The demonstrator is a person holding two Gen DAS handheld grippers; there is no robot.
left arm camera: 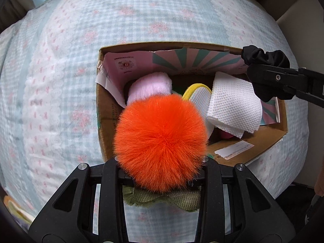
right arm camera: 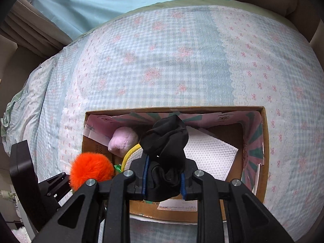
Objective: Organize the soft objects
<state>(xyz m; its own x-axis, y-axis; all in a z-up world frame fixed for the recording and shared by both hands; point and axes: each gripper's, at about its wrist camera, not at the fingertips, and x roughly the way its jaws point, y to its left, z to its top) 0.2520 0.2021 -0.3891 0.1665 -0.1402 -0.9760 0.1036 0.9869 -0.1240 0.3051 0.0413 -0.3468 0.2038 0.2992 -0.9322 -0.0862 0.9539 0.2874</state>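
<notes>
1. Left gripper is clamped on one orange pompom, held over the near-left corner of the box, apparently for dropping in.
2. Right gripper is clamped on one black scrunchie, box directly beneath.
3. Ahead of both, inside: one pink plush, one white cloth, one yellow-rimmed pad.
4. One box.

Cardboard box: white shipping label on near flap, print too blurred to read; round stamp-like mark on pink liner, illegible.
</notes>
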